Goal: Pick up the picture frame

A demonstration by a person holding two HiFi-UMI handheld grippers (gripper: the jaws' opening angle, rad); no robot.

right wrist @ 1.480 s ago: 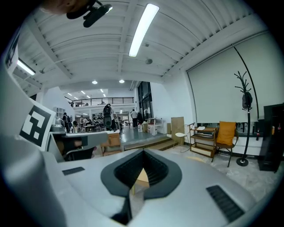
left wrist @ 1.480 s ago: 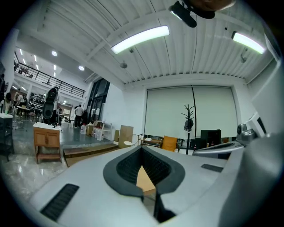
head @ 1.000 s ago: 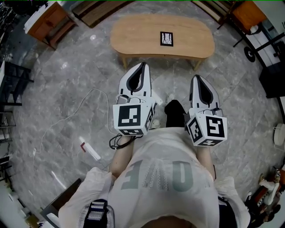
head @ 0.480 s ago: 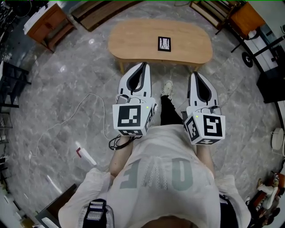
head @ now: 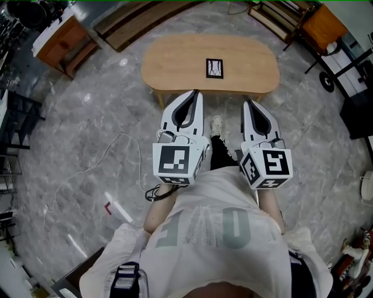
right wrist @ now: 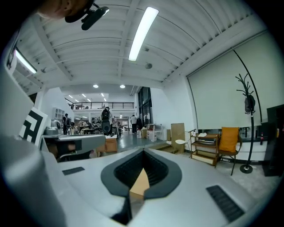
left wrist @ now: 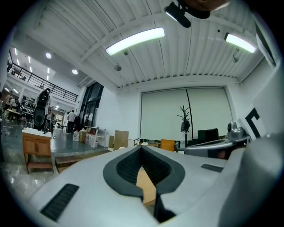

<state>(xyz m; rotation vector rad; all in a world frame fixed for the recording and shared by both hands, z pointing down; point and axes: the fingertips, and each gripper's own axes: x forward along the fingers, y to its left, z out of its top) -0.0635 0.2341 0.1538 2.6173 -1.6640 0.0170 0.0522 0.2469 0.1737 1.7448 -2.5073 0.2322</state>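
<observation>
The picture frame [head: 214,68], small with a black border, lies flat in the middle of the oval wooden table [head: 175,58]. In the head view both grippers are held side by side, short of the table's near edge and pointing at it. My left gripper [head: 195,92] is shut with nothing in it, its tip just at the table's edge. My right gripper [head: 245,102] is also shut and empty, a little further back. In each gripper view the jaws meet at the tip [left wrist: 142,147] [right wrist: 143,151], and only a tan strip of the table [left wrist: 146,186] shows through the gap; the frame is hidden.
A white cable [head: 99,157] trails over the grey marble floor at the left. A wooden cabinet [head: 61,35] stands at the far left, shelving [head: 280,14] and black stands [head: 344,64] at the right. The person's shoe [head: 217,124] is between the grippers. An orange chair [right wrist: 228,139] stands ahead on the right.
Both grippers have moved forward toward the table, so its near edge now lies just beyond their tips. The person's foot has stepped forward. Jaws stayed shut.
</observation>
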